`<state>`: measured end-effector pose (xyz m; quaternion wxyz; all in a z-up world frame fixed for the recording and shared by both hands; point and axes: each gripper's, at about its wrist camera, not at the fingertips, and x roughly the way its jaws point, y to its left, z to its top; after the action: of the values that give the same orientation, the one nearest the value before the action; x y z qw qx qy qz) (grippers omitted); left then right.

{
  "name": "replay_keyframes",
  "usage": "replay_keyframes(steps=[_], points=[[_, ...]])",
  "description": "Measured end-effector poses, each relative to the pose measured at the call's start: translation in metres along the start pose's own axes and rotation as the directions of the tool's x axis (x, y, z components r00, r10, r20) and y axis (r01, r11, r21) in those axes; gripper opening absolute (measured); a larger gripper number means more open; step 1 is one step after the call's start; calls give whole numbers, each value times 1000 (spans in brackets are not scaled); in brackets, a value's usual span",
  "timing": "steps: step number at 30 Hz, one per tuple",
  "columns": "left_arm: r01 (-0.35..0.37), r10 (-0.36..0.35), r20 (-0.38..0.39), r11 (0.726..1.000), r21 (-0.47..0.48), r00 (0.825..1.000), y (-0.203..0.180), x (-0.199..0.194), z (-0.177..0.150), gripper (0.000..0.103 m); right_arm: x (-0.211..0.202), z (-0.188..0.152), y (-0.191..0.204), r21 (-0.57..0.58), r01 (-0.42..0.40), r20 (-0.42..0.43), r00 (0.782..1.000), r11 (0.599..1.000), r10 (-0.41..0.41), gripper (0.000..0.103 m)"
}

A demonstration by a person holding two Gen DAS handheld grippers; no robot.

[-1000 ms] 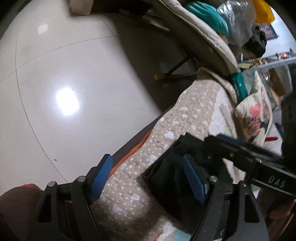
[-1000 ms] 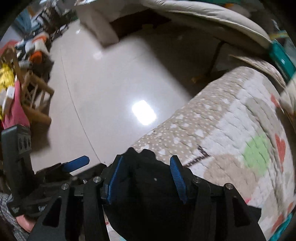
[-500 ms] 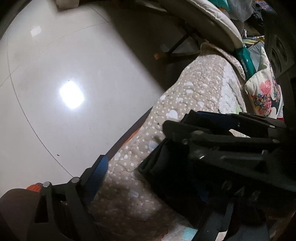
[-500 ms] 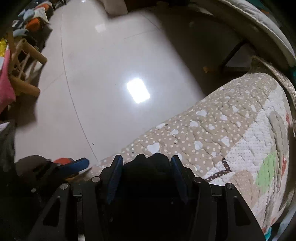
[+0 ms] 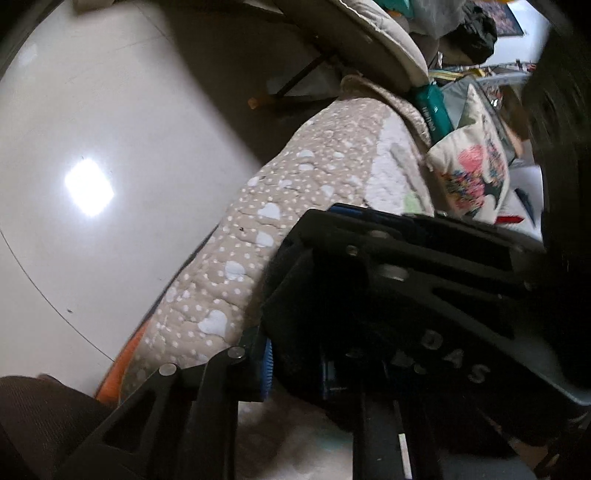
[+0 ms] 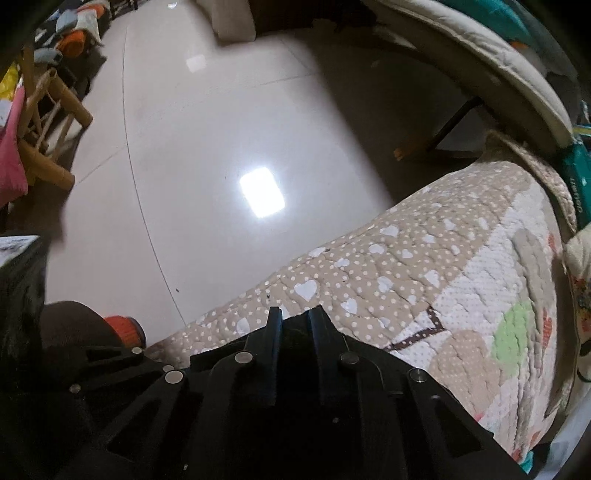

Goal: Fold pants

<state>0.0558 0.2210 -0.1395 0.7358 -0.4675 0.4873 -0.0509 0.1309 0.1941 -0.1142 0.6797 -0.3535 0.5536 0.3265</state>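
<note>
The black pants (image 5: 291,295) lie bunched at the near edge of a beige quilt with white hearts (image 5: 258,236). At the bottom of the left wrist view my left gripper (image 5: 295,369) is closing, and its blue pads (image 5: 266,365) pinch a fold of the black cloth. The right gripper's black frame (image 5: 424,266) crosses just above and hides most of the garment. In the right wrist view my right gripper (image 6: 295,328) points down at the quilt (image 6: 406,266), shut, with a narrow ridge of pants (image 6: 295,334) between its fingers.
Glossy pale floor tiles (image 6: 221,129) spread past the quilt's edge. A wooden chair (image 6: 48,110) stands far left, a padded lounger (image 5: 369,33) at the back, a floral cushion (image 5: 472,173) to the right. The person's knee (image 6: 74,328) is at lower left.
Both pairs of jaws have gone from wide apart to pinched on the black cloth. The right gripper has slid across the front of the left wrist view and sunk toward the quilt.
</note>
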Motion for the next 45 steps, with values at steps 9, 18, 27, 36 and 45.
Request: replay_keyframes(steps=[9,18,27,36,45], points=[[40,-40,16,999,31,999,-36,-22,-3,17,-50,-25,-22,78,-46,133,991,996,35,15],[39,-34,-33,989,143,999,-94,-9,-27,17,-88,-80,-61,184,-53,219,976,982,12,15],[-6,34,-90,955,297,995,-153,33,-66,17,-97,-159,-116,341,-91,268,963,935,-4,15],[-42,125,-155,891,451,980,-192,87,-117,17,-75,-250,-171,530,-160,294,956,833,-4,16],[105,43,-305,886,452,951,-189,73,-138,35,-68,-339,-218,780,-70,228,957,621,-179,35]])
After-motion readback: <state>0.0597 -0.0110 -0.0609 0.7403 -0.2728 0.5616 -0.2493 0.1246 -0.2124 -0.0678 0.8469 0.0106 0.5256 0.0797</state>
